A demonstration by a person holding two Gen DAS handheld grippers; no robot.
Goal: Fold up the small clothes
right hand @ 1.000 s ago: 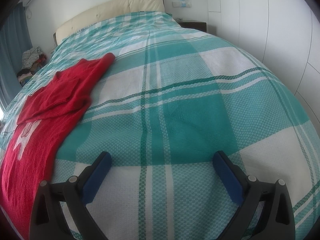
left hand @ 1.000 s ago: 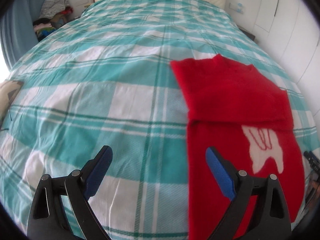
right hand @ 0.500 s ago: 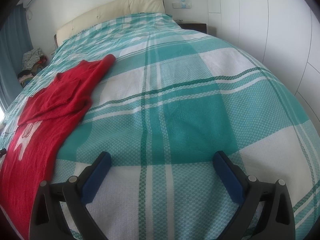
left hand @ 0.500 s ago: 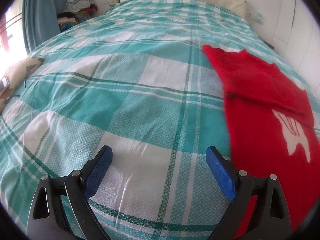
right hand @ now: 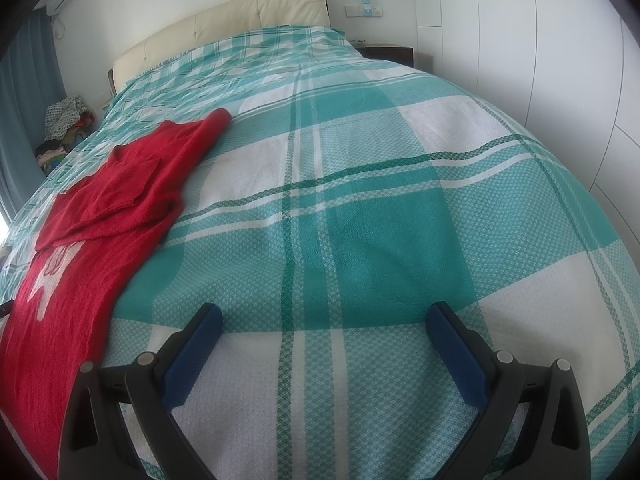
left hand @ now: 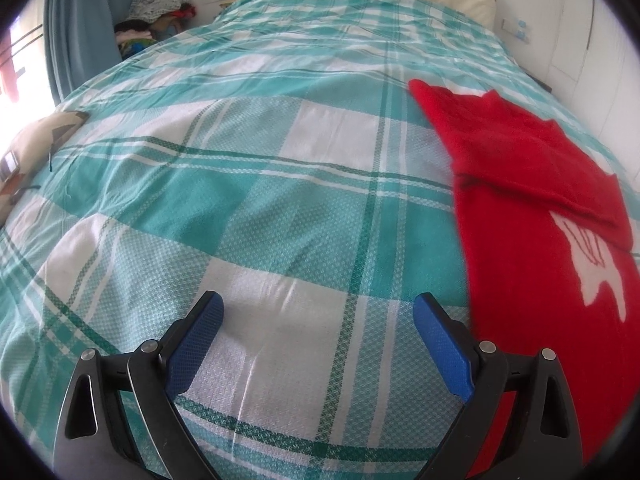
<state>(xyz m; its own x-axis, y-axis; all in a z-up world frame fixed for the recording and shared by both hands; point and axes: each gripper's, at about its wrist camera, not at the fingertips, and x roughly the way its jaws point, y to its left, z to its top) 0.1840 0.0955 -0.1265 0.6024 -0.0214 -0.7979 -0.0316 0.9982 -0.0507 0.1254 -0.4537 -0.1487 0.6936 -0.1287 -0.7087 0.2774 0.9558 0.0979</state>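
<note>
Teal plaid bedspread, red sweater now further toward 3 o'clock, left gripper and right gripper spread wide, empty.

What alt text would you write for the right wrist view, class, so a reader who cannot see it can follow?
An open claw with blue pads hovers empty over a bed with a teal and white checked cover. A red sweater with a white motif lies partly folded at the left, apart from the claw. A cream headboard and white wardrobe doors stand behind.
</note>
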